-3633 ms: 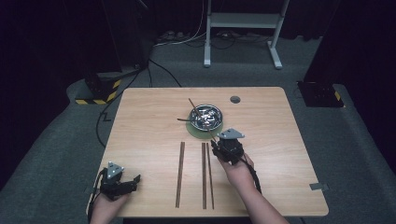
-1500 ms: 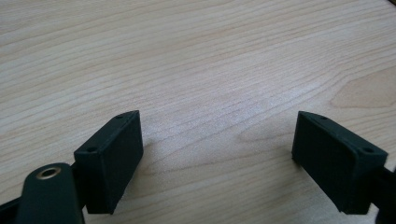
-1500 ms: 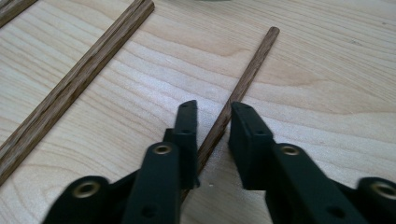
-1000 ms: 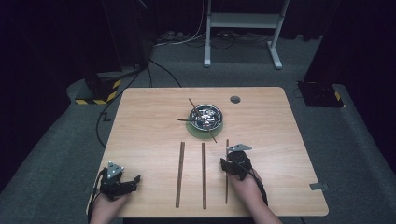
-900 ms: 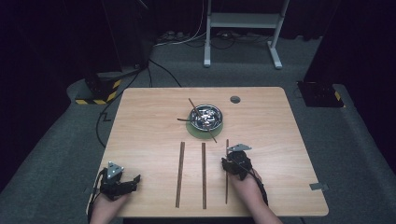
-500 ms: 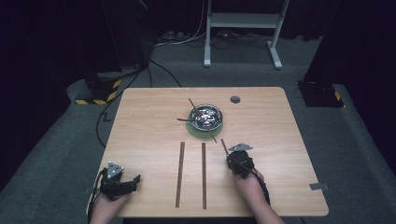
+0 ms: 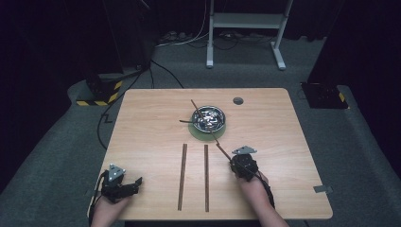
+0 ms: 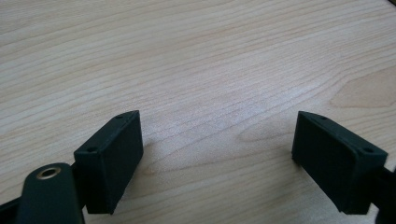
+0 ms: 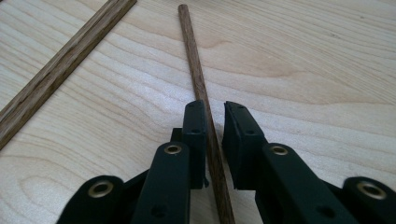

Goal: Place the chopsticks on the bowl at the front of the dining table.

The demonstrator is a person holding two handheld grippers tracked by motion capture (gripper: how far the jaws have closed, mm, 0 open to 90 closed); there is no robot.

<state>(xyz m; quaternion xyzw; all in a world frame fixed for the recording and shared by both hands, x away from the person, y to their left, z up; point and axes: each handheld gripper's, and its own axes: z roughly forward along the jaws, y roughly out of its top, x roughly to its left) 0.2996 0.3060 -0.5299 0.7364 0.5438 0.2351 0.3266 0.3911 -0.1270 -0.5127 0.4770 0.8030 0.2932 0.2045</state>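
Right gripper (image 7: 239,163), lower right of centre in the high view, has just been closing its jaws and now has the thin wooden stick (image 9: 201,91) pinched between its pads, the stick running from the bottom centre of the right gripper view to its upper middle over the table (image 7: 283,127). In the high view that stick slants up-left toward the bowl (image 7: 209,118), beside two wooden slats (image 7: 206,175) lying side by side. Left gripper (image 7: 124,185), at the lower left, rests with jaws spread wide, bare wood between them.
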